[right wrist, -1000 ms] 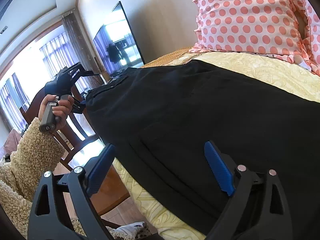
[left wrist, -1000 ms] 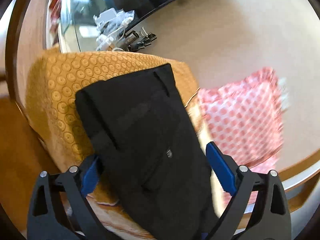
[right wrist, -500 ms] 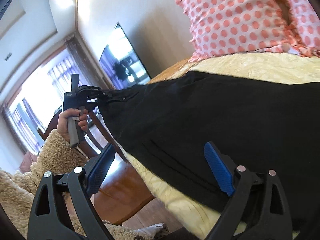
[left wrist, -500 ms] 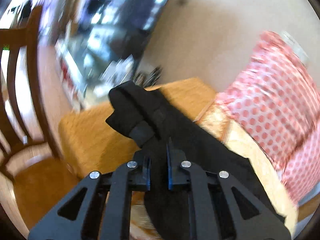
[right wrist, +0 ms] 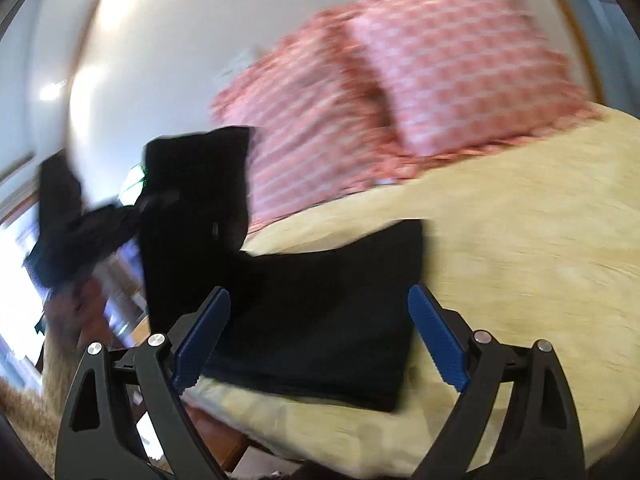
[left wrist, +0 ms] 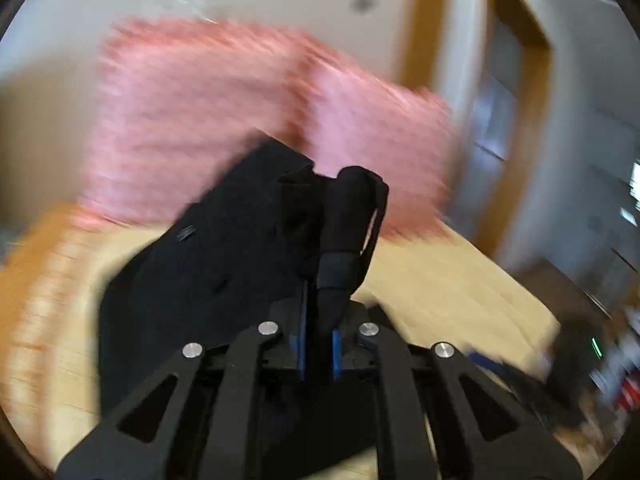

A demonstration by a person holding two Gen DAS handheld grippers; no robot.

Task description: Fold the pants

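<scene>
The black pants point(left wrist: 224, 264) lie on the yellow bedspread point(left wrist: 440, 288). My left gripper point(left wrist: 318, 344) is shut on a bunched end of the pants and holds it raised above the bed. In the right wrist view the pants point(right wrist: 320, 312) lie partly flat on the bed, with one end lifted upright at the left by the left gripper point(right wrist: 80, 232). My right gripper point(right wrist: 316, 336) is open and empty, hovering just above the flat part. Both views are blurred by motion.
Two pink polka-dot pillows point(right wrist: 400, 80) rest against the wall at the head of the bed. A wooden door frame point(left wrist: 536, 120) stands at the right in the left wrist view. The bed's near edge point(right wrist: 280, 432) drops to a wooden floor.
My left gripper has shut on the end of the pants and swung it up and across towards the pillows. My right gripper stays open and has shifted over the pants.
</scene>
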